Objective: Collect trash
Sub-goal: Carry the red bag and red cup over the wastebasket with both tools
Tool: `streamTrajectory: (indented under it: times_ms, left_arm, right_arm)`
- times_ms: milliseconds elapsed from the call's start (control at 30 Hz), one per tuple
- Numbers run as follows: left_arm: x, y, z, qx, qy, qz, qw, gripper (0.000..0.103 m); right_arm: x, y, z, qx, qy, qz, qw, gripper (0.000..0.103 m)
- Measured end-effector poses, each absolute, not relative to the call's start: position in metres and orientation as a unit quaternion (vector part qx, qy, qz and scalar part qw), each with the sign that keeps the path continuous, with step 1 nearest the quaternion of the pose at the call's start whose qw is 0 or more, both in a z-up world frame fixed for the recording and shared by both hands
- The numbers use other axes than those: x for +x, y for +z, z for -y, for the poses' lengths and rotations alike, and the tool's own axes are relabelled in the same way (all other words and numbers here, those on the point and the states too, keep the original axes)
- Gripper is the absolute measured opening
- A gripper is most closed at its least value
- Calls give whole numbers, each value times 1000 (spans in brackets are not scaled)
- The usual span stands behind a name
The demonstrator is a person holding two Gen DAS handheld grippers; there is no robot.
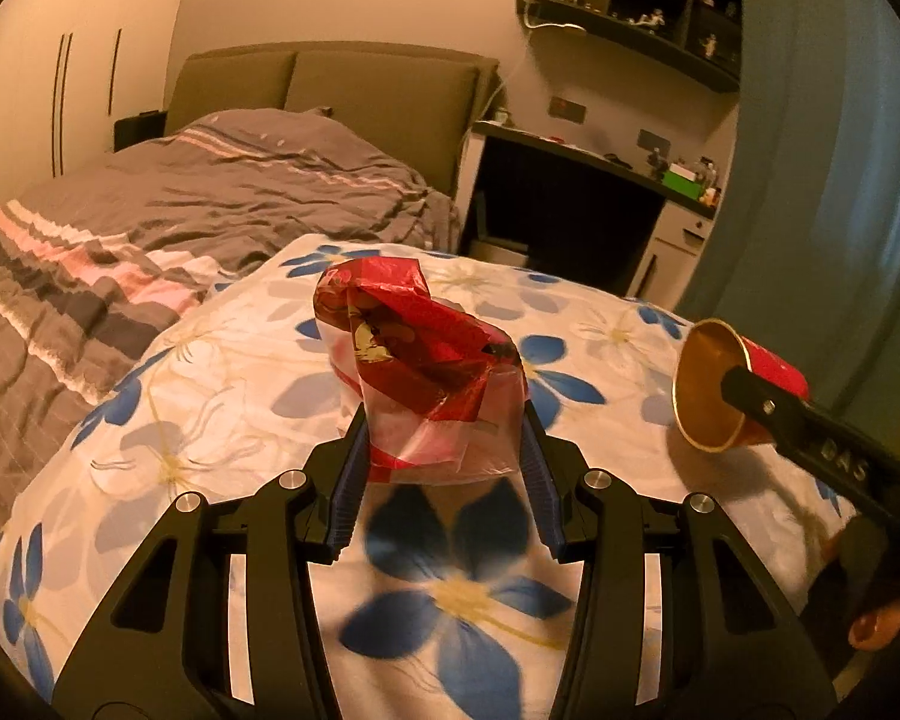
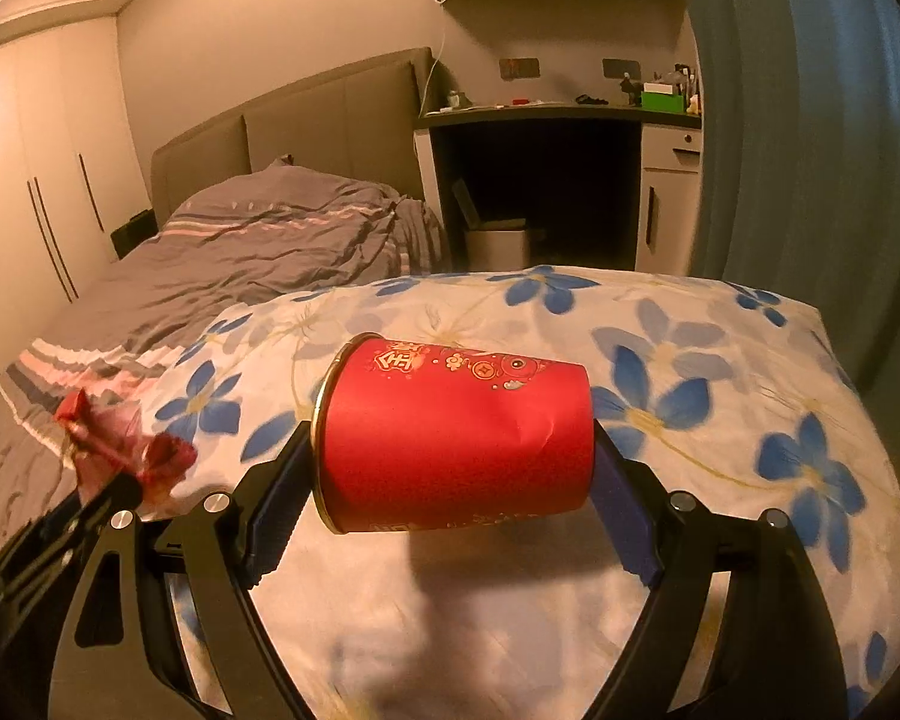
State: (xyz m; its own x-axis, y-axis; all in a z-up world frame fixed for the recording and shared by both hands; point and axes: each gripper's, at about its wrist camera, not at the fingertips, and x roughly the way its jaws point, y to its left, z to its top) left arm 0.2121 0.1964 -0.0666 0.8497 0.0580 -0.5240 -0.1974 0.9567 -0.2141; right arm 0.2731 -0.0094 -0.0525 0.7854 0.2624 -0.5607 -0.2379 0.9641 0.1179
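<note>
I have both pieces picked up above the floral quilt (image 2: 720, 420); my left gripper (image 1: 444, 438) grasps the crumpled red wrapper (image 1: 414, 354); my right gripper (image 2: 450, 474) clamps the red paper cup (image 2: 456, 438) on its side; binning both remains, perhaps in the white bin (image 2: 498, 246) under the desk.

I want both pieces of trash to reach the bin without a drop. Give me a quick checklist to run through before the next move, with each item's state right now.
1. Left gripper closed on the red wrapper: ok, the fingers press it on both sides.
2. Right gripper closed on the red paper cup: ok, held sideways, end to end.
3. Cup intact: not ok, a dent shows in its wall.
4. Both items lifted off the floral quilt: ok, each casts a shadow beneath it.
5. The two grippers apart from each other: ok.
6. White bin under the desk open to receive trash: cannot tell.
</note>
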Motion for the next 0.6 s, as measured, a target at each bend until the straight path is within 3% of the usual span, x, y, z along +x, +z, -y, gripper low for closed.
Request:
streamTrajectory:
  times_ms: [600]
  left_arm:
    - [196, -39, -71, -67, -17, -254, 965, 46]
  right_arm:
    - [189, -34, 139, 55, 90, -248, 963, 82]
